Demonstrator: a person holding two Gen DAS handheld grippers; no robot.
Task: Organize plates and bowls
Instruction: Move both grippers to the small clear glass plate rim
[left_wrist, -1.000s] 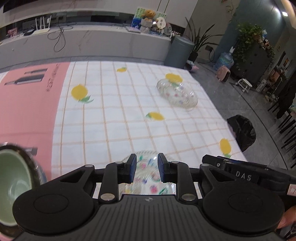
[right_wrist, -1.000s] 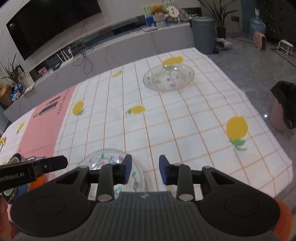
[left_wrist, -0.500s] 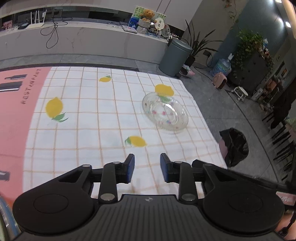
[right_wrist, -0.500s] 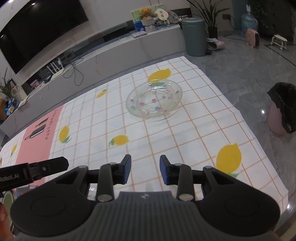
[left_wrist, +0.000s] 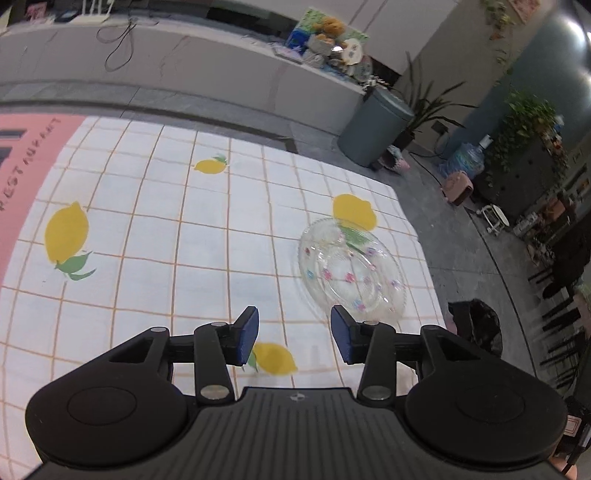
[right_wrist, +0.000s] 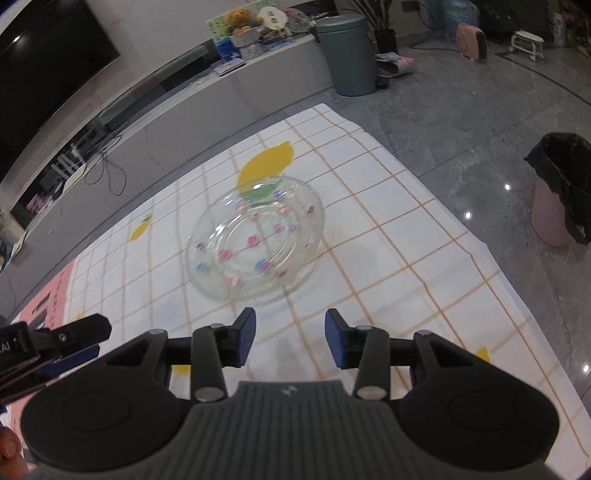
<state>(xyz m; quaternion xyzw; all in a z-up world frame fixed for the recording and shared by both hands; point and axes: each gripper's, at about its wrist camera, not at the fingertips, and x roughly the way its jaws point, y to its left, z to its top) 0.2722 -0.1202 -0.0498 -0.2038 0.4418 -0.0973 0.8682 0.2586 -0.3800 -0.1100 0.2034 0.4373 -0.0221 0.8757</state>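
A clear glass plate (left_wrist: 351, 273) with small coloured flower dots lies flat on the lemon-print tablecloth near the table's far right corner. It also shows in the right wrist view (right_wrist: 255, 243). My left gripper (left_wrist: 293, 338) is open and empty, just short of the plate's near left rim. My right gripper (right_wrist: 290, 339) is open and empty, a little short of the plate's near rim. The left gripper's body (right_wrist: 55, 347) shows at the left edge of the right wrist view.
The tablecloth (left_wrist: 147, 236) turns pink at the left. The table's right edge (right_wrist: 461, 229) drops to a grey floor. A bin with a black bag (right_wrist: 561, 192) stands on the floor to the right. A grey round bin (left_wrist: 373, 129) and a low counter stand beyond the table.
Both grippers have moved forward and right across the table toward the far glass plate. The near glass plate and the green bowl have dropped out of view. Both sets of jaws have opened wider.
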